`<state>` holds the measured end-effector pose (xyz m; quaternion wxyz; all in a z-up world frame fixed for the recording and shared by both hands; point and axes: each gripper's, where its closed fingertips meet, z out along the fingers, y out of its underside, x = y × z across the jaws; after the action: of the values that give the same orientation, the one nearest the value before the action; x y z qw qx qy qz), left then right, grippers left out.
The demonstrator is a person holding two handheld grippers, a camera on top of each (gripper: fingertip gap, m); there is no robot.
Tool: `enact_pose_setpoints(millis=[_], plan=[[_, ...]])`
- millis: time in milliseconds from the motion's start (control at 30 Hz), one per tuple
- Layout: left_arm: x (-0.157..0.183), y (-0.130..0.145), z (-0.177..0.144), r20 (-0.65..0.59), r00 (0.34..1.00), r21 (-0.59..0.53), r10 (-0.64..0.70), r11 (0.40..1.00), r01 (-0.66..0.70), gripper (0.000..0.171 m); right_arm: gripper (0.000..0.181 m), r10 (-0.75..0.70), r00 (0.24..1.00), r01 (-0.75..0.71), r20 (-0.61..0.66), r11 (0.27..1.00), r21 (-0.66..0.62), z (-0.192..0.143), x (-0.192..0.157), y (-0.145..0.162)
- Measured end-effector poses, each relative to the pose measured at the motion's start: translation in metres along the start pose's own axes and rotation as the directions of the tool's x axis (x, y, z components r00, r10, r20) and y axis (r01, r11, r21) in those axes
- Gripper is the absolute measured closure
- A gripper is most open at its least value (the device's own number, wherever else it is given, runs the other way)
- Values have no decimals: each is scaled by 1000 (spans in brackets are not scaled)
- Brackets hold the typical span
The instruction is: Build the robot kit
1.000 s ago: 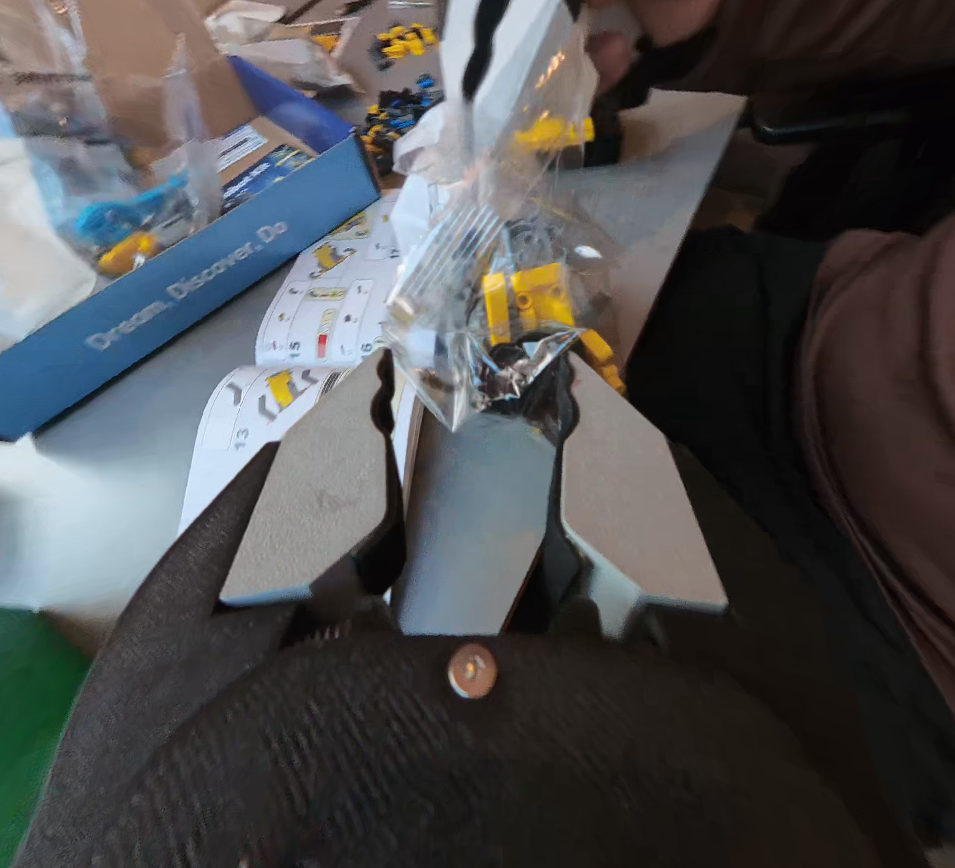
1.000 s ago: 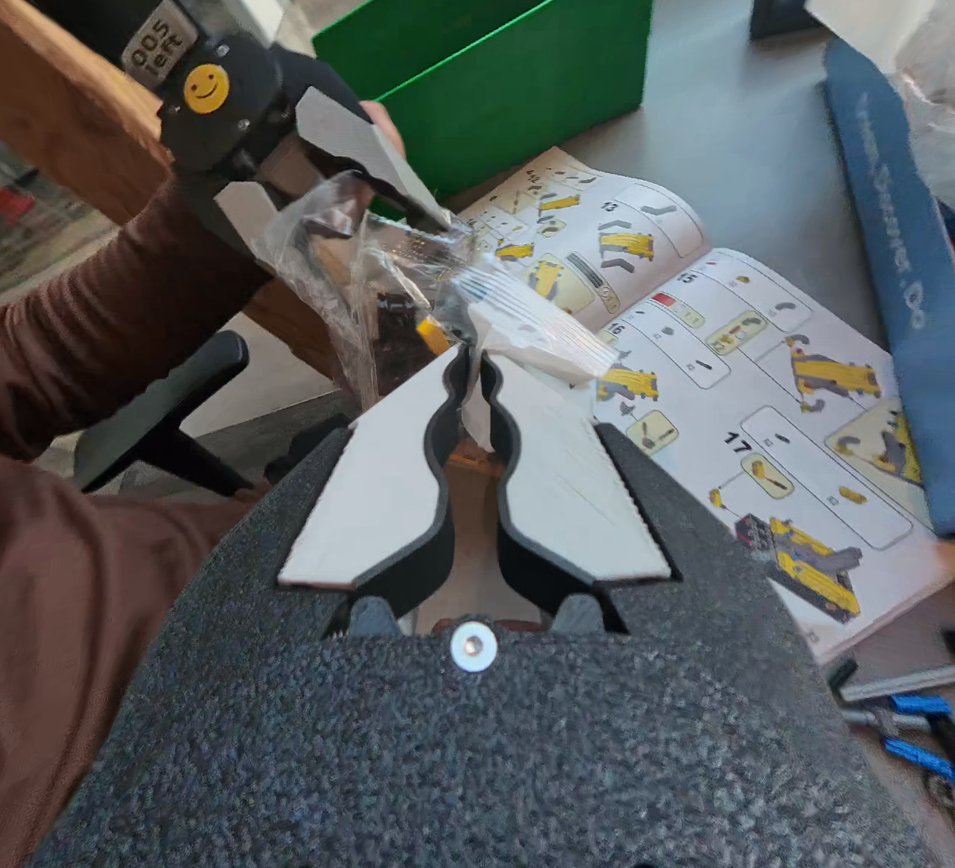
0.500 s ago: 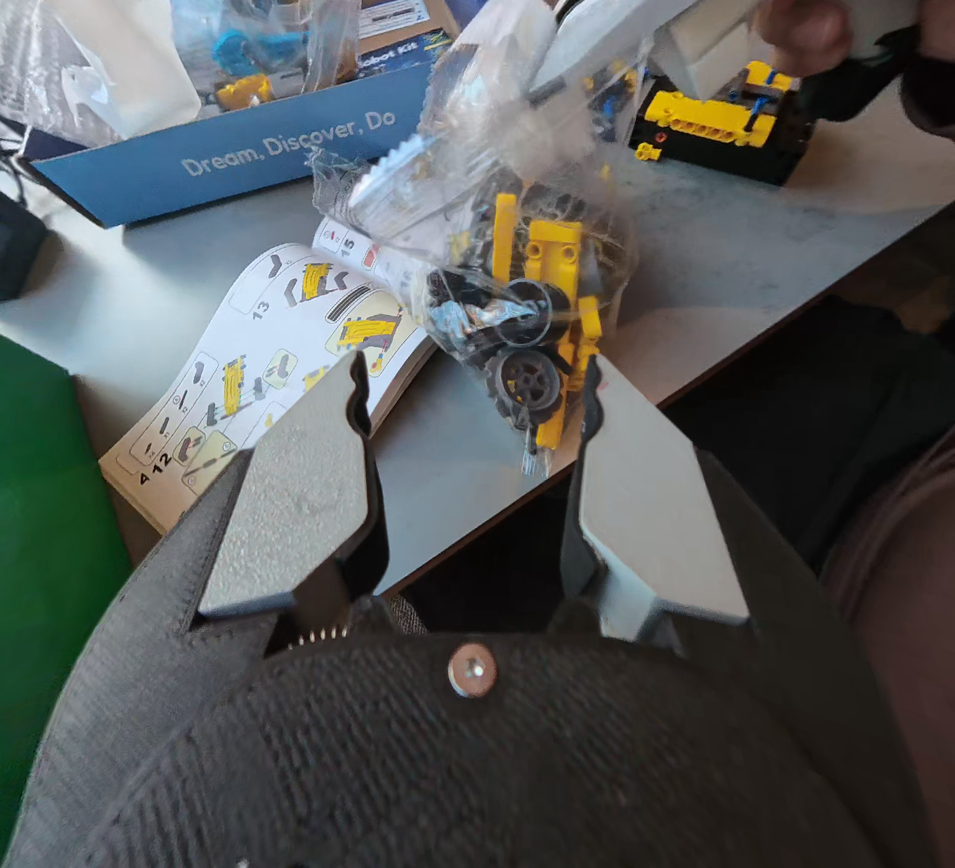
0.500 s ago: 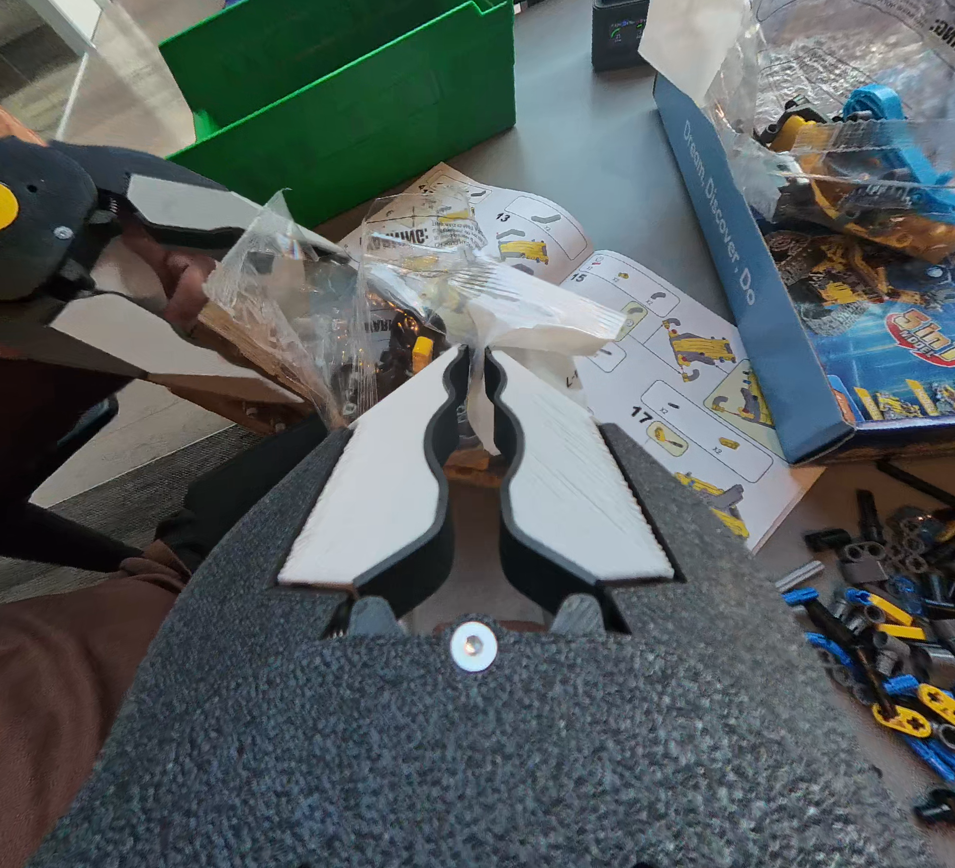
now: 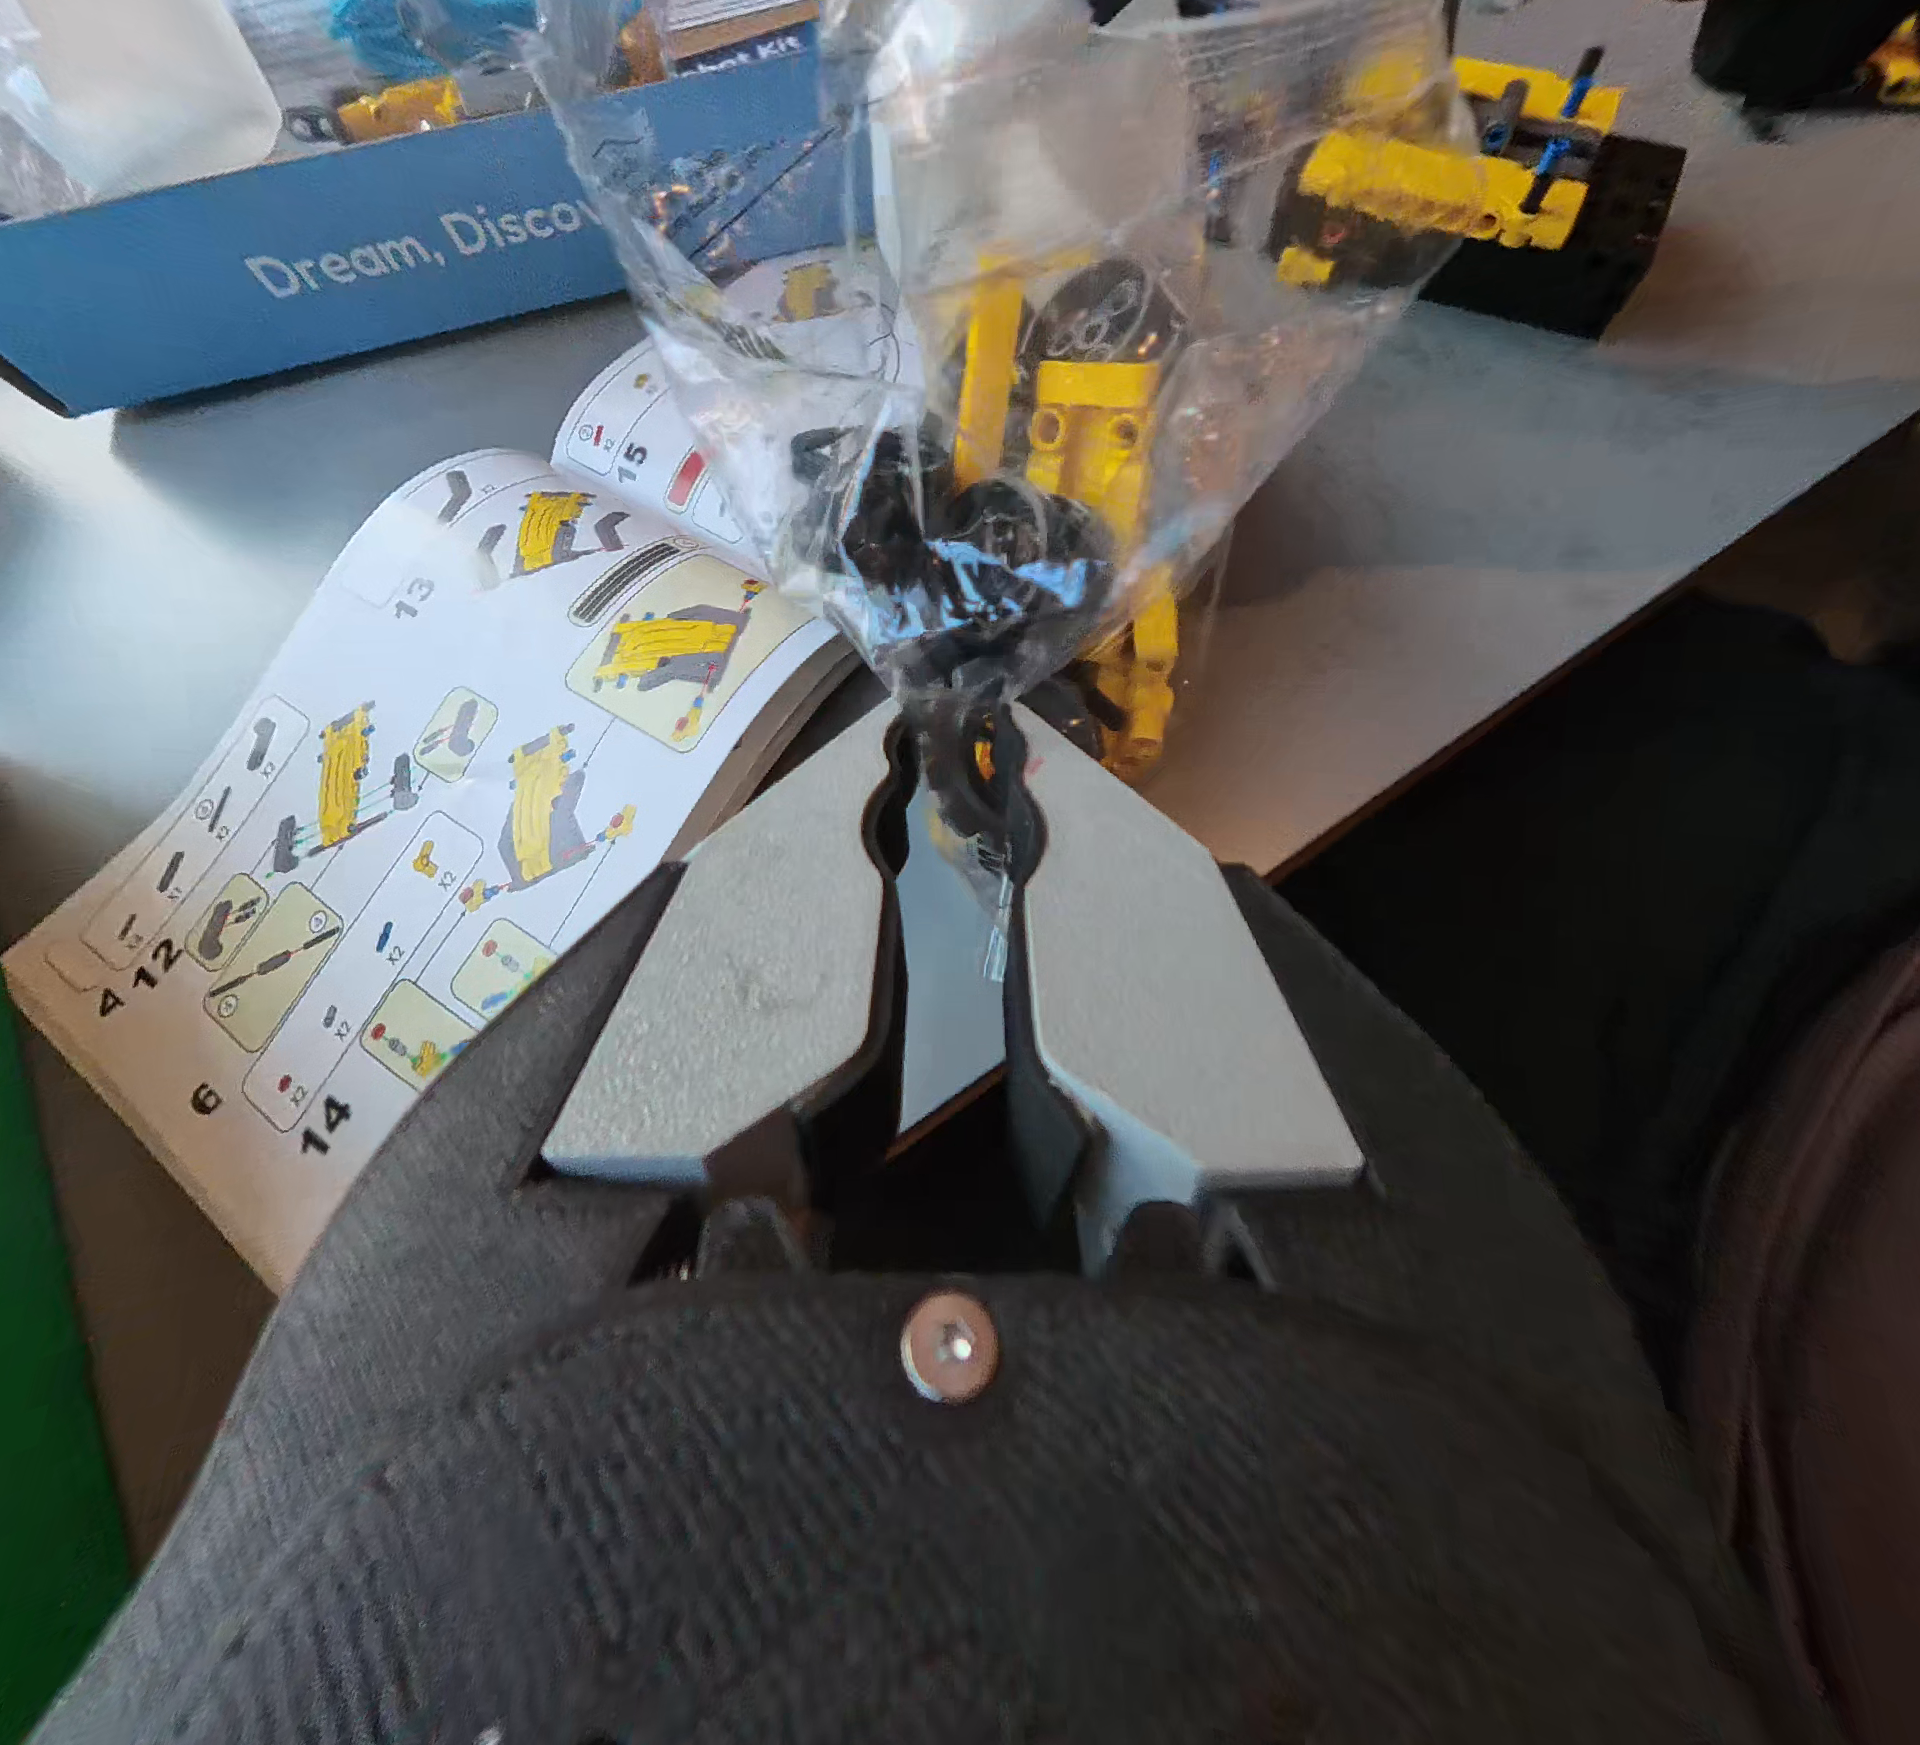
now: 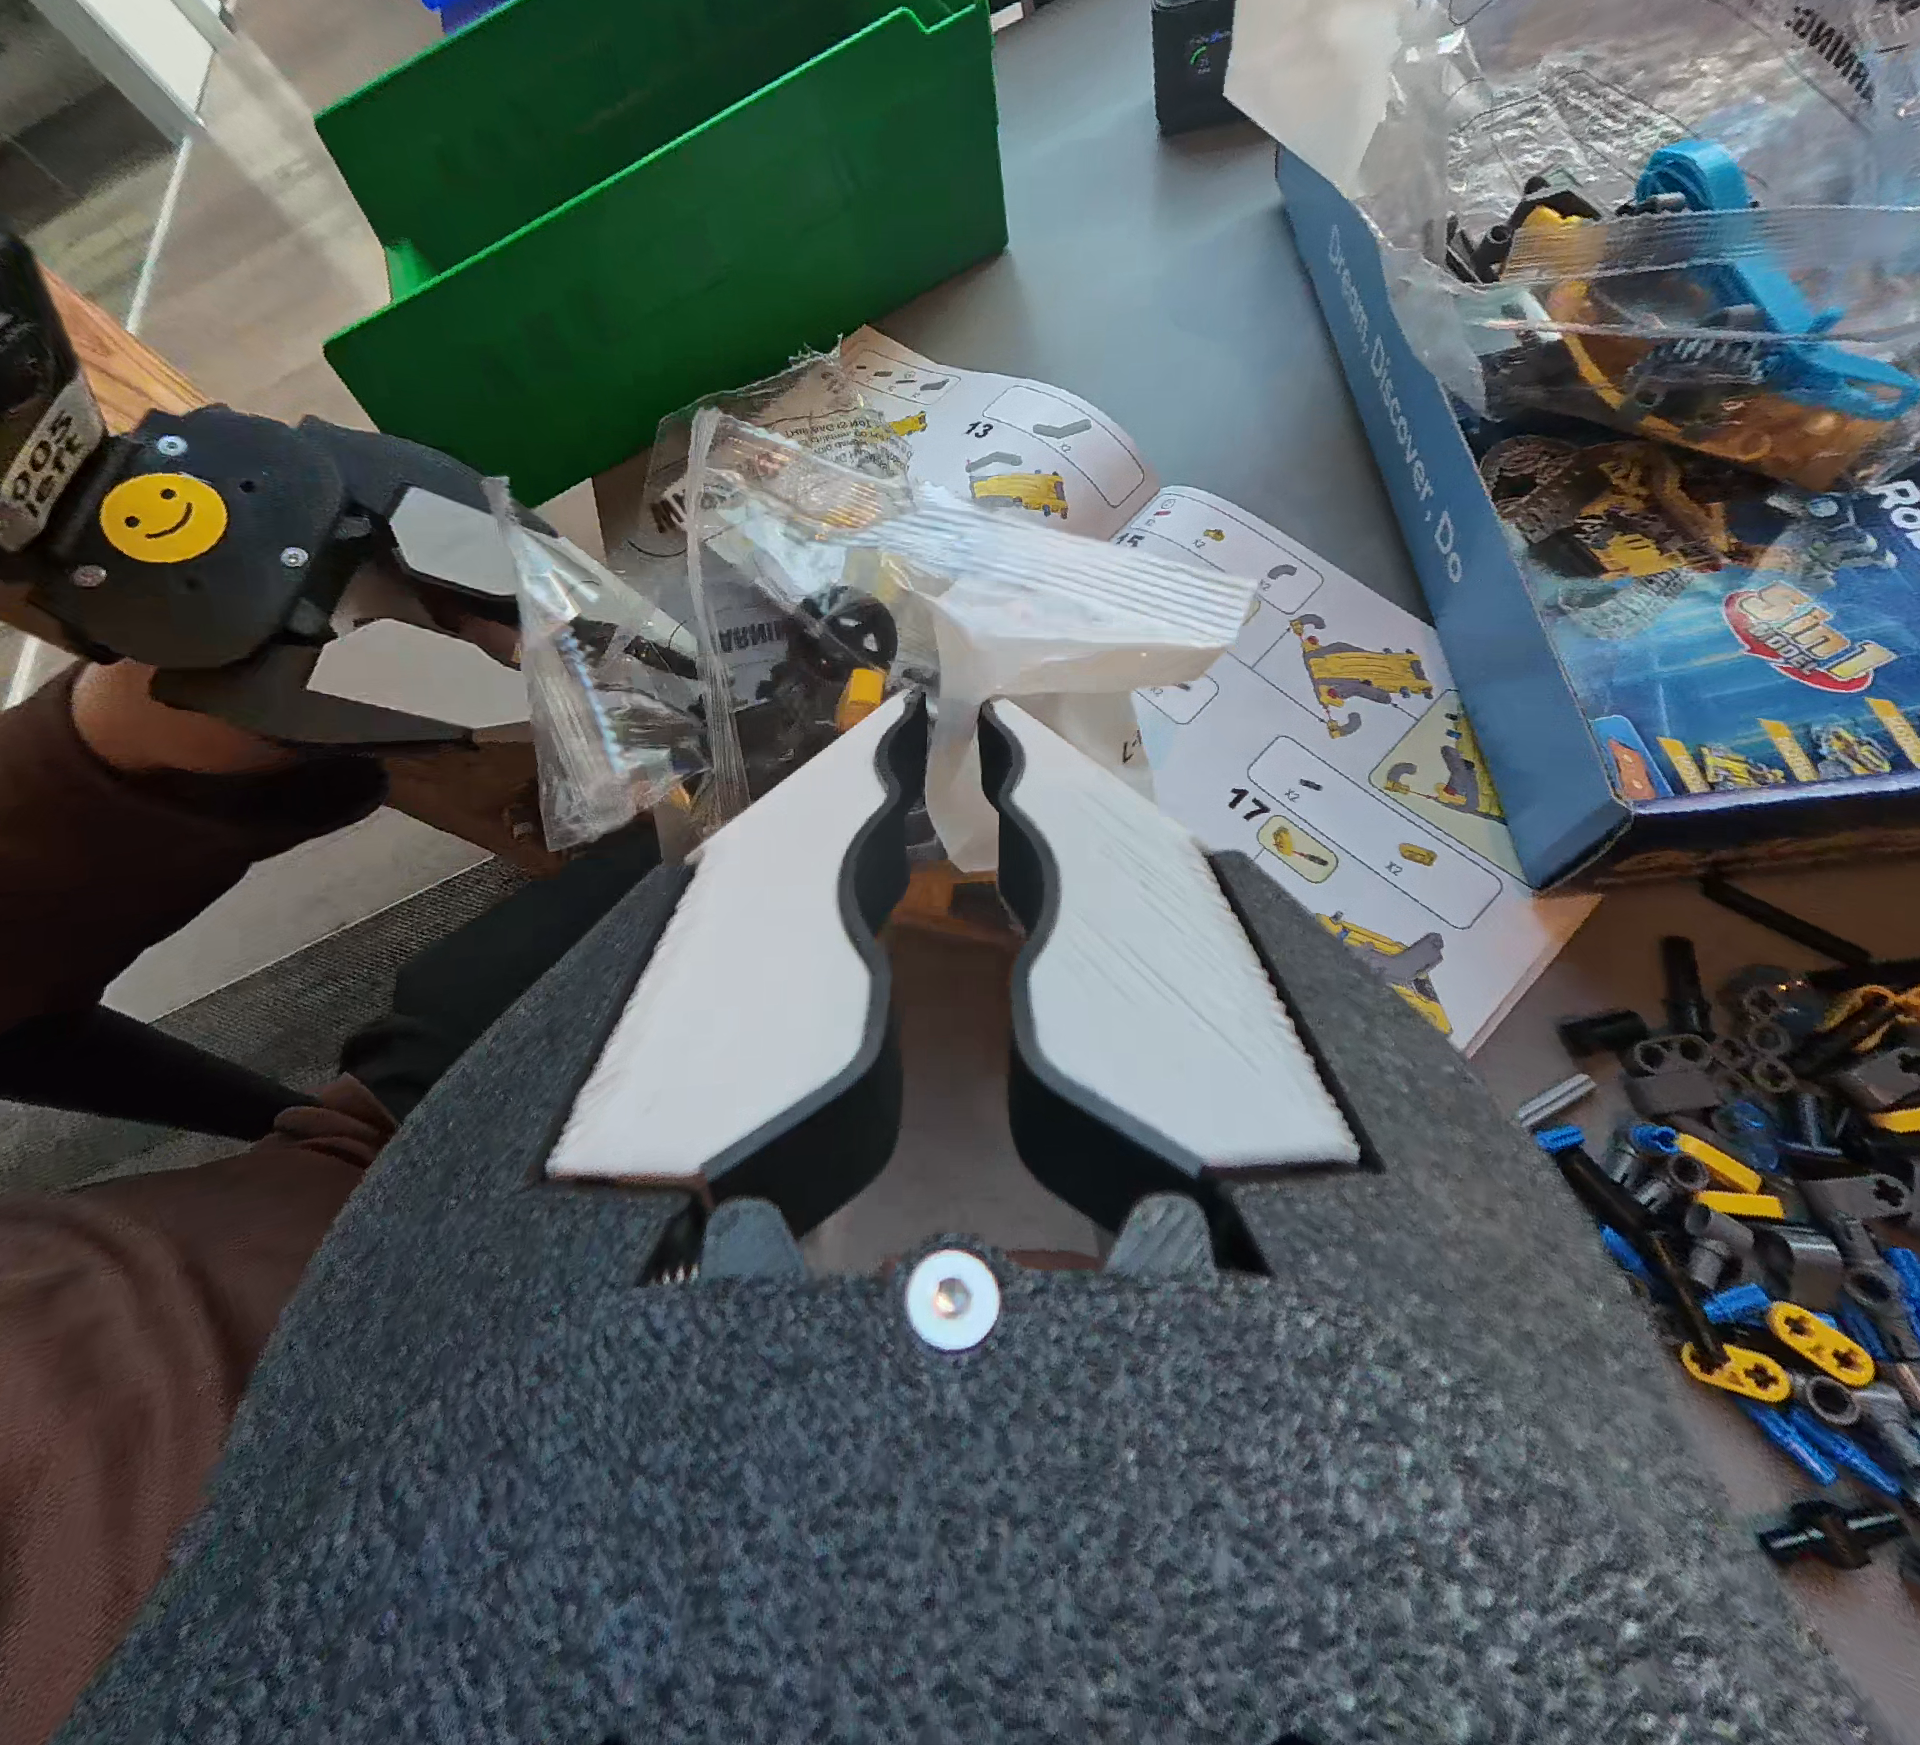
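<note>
Clear plastic bag [image 5: 966,324] between both hand-held grippers

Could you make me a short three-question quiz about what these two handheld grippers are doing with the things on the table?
1. True or false: the left gripper is shut on one end of the clear plastic bag.
2. What lies flat on the table under the bag? A) a towel B) an open instruction booklet C) a plate
3. Fill in: in the right wrist view, the bin behind the booklet is ____.

Key
1. True. Its fingertips pinch the bag's gathered end, while the right gripper pinches the opposite end.
2. B. The blue box lies beside it.
3. Green.
</note>
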<state>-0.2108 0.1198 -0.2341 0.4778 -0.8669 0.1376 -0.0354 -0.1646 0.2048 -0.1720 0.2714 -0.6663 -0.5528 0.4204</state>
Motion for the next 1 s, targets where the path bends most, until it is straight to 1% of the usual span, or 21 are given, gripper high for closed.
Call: enact_pose_setpoints(millis=[67, 100, 133, 233, 267, 333, 367, 433, 467, 533, 567, 600, 667, 733, 767, 800, 867, 900, 967, 1000], plan=[[-4, 2, 1, -9, 999, 9, -33, 999, 33, 162, 173, 1, 1000, -1, 2, 1000, -1, -3, 3, -1], [-6, 3, 2, -8, 999, 7, -42, 999, 42, 162, 179, -8, 1000, 8, -2, 1000, -5, -6, 5, -1], [-9, 5, 2, -3, 999, 0, -46, 999, 46, 162, 180, -18, 1000, 18, -3, 1000, -7, -8, 6, -1], [-10, 8, 4, -9, 1000, 10, -18, 1000, 18, 164, 178, -32, 999, 32, 43, 999, 7, -17, 0, -7], [-10, 7, 3, -2, 1000, 26, 17, 1000, -17, 167, 177, -42, 998, 41, 55, 999, 20, -19, -2, -10], [-10, 7, 3, 18, 997, 8, 76, 997, -76, 170, 175, -68, 997, 67, 48, 998, 19, -20, -4, -11], [-11, 7, 2, 25, 995, 4, 92, 996, -92, 170, 171, -84, 996, 83, 44, 996, 7, -20, -6, -10], [-9, 2, -1, 33, 990, 29, 135, 990, -136, 171, 163, -128, 990, 129, 56, 992, -7, -19, -13, -9], [-7, -1, -2, 29, 984, 45, 173, 984, -175, 171, 162, -154, 986, 155, 57, 988, -8, -19, -17, -9], [-2, -6, -7, 30, 967, 76, 255, 964, -256, 171, 159, -197, 980, 198, 21, 980, -10, -19, -19, -11], [-1, -9, -10, 36, 955, 90, 293, 951, -295, 171, 154, -215, 977, 215, -3, 977, -12, -20, -18, -13], [2, -13, -14, 45, 940, 109, 338, 934, -341, 171, 147, -233, 972, 233, -21, 972, -8, -22, -18, -15], [9, -17, -20, 55, 899, 147, 434, 887, -438, 171, 141, -277, 960, 278, -33, 961, 18, -27, -24, -22], [14, -16, -21, 47, 878, 151, 477, 865, -478, 171, 134, -326, 945, 328, -36, 943, 55, -32, -33, -30], [15, -14, -20, 45, 879, 150, 475, 867, -476, 171, 135, -350, 936, 351, -35, 934, 56, -32, -37, -30], [14, -13, -19, 42, 882, 147, 470, 870, -470, 171, 139, -371, 928, 372, -28, 928, 31, -30, -40, -25], [15, -9, -17, 31, 878, 151, 477, 866, -476, 171, 142, -411, 911, 410, -14, 910, -63, -22, -40, -8], [16, -8, -17, 32, 869, 160, 494, 856, -492, 171, 146, -431, 902, 427, -26, 898, -103, -17, -36, -1], [18, -6, -17, 34, 853, 163, 521, 839, -519, 171, 172, -465, 885, 455, -40, 879, -140, -11, -32, 6], [16, -5, -17, 43, 850, 160, 524, 837, -524, 171, 178, -472, 881, 463, -27, 874, -150, -10, -34, 9]])
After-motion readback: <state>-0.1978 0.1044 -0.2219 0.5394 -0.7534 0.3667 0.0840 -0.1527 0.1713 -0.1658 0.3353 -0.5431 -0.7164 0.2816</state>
